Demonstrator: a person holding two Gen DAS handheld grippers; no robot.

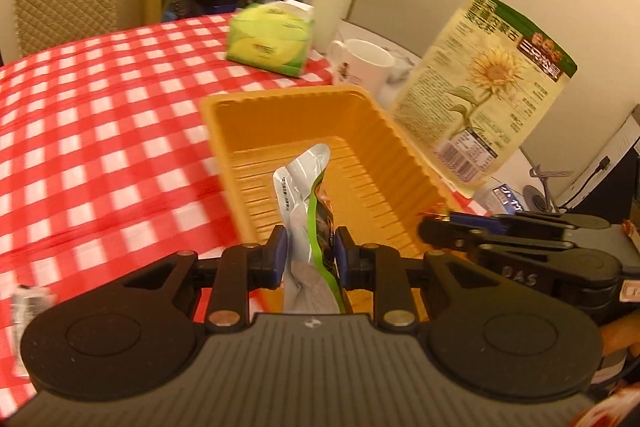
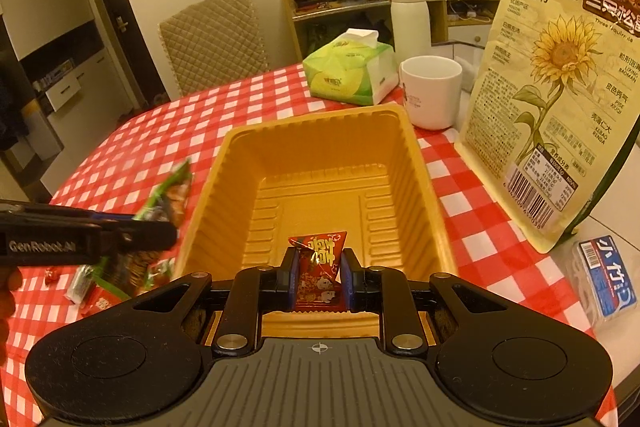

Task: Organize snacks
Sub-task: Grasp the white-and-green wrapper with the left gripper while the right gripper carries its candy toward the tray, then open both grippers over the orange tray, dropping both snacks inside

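Fingers of the left gripper are clamping a silver-green snack packet at lower centre, over the orange tray. Likewise the right gripper is pinching a red candy packet above the tray's near edge.

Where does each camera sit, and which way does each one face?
Left wrist: sits on the left claw, looking forward over the orange tray toward the shelf; its fingers pinch a green packet, and the right claw enters from the right.
Right wrist: sits on the right claw, looking along the tray toward the chair and oven; its fingers pinch a red packet, and the left claw enters from the left.
Shared: tray, checked cloth, mug, tissue pack, seed bag.
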